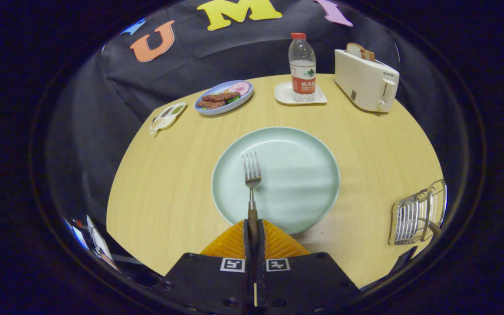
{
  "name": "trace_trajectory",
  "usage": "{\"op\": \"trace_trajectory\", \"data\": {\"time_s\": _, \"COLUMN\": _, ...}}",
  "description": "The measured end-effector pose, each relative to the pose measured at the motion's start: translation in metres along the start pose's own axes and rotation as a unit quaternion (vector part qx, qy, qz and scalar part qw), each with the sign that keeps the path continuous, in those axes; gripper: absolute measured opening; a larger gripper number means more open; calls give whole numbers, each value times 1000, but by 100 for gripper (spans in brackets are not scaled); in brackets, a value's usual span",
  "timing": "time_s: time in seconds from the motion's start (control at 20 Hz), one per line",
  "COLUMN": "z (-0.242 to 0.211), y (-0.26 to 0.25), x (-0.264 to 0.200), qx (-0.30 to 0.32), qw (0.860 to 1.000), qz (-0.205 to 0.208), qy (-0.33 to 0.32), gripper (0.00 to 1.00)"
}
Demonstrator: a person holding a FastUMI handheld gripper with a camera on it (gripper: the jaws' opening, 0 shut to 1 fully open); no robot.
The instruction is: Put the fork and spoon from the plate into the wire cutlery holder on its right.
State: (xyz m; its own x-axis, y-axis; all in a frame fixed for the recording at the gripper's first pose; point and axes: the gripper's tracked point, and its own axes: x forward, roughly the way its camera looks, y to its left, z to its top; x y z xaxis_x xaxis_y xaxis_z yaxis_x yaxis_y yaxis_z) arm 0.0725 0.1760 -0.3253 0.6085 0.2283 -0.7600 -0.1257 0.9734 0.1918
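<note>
The claw pinches the fork by its handle, seemingly above the plate.

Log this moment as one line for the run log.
gripper: shut on wooden-handled metal fork | fork: over pale green plate | wire cutlery holder: right, handle inside

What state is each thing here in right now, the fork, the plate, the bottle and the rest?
gripper: shut on the fork handle
fork: held, tines pointing ahead over the plate
plate: bare under the fork
wire cutlery holder: a handle already sticks out of it
water bottle: upright, capped, on a small tray
toaster: bread sticking up from its slot
blue plate: holds food
</note>
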Motion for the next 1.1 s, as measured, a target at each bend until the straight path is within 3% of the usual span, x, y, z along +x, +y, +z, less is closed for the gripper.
{"op": "trace_trajectory", "data": {"time_s": 0.65, "z": -5, "y": -131, "x": -109, "qx": -68, "qw": 996, "qz": -44, "qy": -42, "gripper": 3}}
{"op": "trace_trajectory", "data": {"time_s": 0.85, "z": -20, "y": -150, "x": -137, "qx": -21, "qw": 999, "qz": -19, "qy": -18, "gripper": 3}}
{"op": "trace_trajectory", "data": {"time_s": 1.1, "z": -34, "y": -190, "x": -170, "qx": 10, "qw": 998, "qz": -65, "qy": 27, "gripper": 3}}
